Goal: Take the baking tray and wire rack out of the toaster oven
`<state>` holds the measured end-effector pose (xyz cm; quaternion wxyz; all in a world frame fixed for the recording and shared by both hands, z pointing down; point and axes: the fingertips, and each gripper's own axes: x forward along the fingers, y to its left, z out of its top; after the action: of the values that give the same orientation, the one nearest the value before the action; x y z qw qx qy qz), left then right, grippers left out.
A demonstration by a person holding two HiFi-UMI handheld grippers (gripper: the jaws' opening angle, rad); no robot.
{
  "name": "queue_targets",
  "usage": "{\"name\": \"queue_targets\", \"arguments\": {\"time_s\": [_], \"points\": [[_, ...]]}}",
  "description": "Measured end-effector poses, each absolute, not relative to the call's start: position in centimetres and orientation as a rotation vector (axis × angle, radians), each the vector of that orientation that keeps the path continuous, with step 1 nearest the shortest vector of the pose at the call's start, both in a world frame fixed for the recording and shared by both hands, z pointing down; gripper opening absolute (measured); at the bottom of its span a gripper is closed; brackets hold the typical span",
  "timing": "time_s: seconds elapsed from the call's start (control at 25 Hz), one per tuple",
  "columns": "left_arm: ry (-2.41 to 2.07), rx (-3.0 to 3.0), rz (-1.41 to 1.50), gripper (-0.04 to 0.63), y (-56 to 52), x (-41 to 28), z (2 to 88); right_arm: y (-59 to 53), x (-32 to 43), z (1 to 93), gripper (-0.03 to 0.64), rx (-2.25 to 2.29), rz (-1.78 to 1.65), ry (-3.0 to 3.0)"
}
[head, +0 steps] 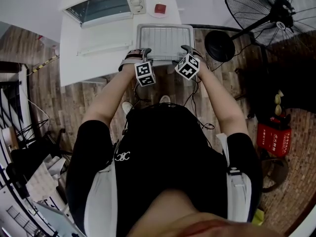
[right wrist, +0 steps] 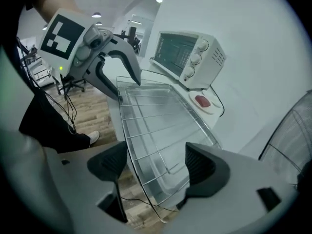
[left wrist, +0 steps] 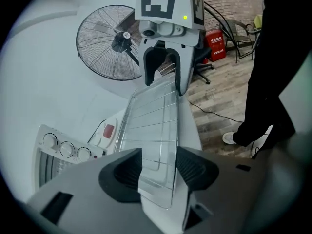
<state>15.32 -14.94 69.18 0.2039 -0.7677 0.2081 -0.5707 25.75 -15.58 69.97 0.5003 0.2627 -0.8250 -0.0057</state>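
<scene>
A metal baking tray with the wire rack lying in it rests on the white table, in front of the white toaster oven. Both grippers are at the tray's near edge. In the left gripper view my left gripper stands open, with the near-left corner of tray and rack between its jaws. At the near-right corner my right gripper is open too, and the rack reaches in between its pads. Each gripper shows in the other's view across the tray: the right gripper, the left gripper.
A white pad with a red button lies right of the oven. A standing fan with its round base is at the right of the table. A red box sits on the wooden floor. The tray overhangs the table's near edge.
</scene>
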Motion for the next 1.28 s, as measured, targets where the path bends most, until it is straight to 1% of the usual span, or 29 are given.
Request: {"name": "queue_targets", "arguments": {"time_s": [0.28,0.52,0.72,0.76,0.8,0.84,0.88,0.96,1.04,1.12,1.16,1.28], "points": [[0.622,-2.23,-1.623,0.244,-15.7,15.0,68.8,-17.4,25.9,69.2,0.376,0.728,0.109,-2.008],[0.528,-2.253,-1.643,0.275,-14.6,14.8,68.9,-17.3,25.4,68.5,0.376,0.724,0.117,-2.029],[0.658,-2.31,-1.528,0.273,-14.3,14.1,67.3,-17.9,25.1,66.8,0.373,0.845,0.143,-2.106],[0.709,-2.357,-1.486,0.272,-14.4,14.1,66.6,-18.1,25.0,66.3,0.36,0.883,0.166,-2.131],[0.773,-2.408,-1.442,0.268,-14.5,13.9,65.7,-18.4,24.9,65.7,0.328,0.93,0.19,-2.158],[0.853,-2.456,-1.39,0.24,-14.8,13.7,64.7,-18.7,24.9,64.9,0.284,0.989,0.209,-2.19],[0.948,-2.49,-1.324,0.187,-15.2,13.2,63.5,-19.2,24.8,63.9,0.229,1.056,0.223,-2.225],[1.157,-2.509,-1.162,0.044,-16.4,12.0,60.7,-19.9,24.7,61.4,0.171,1.193,0.236,-2.294],[1.327,-2.506,-1.014,0.023,-17.3,10.6,58.2,-20.5,24.7,58.6,0.093,1.324,0.201,-2.341],[1.464,-2.51,-0.907,0.02,-17.9,9.2,56.2,-21.0,24.5,55.7,0.018,1.438,0.129,-2.371],[1.531,-2.512,-0.856,0.018,-18.3,8.4,55.3,-21.1,24.2,54.3,0.002,1.479,0.095,-2.386],[1.732,-2.531,-0.654,0.018,-19.2,6.0,52.0,-21.5,22.5,50.4,0.002,1.556,0.022,-2.445]]}}
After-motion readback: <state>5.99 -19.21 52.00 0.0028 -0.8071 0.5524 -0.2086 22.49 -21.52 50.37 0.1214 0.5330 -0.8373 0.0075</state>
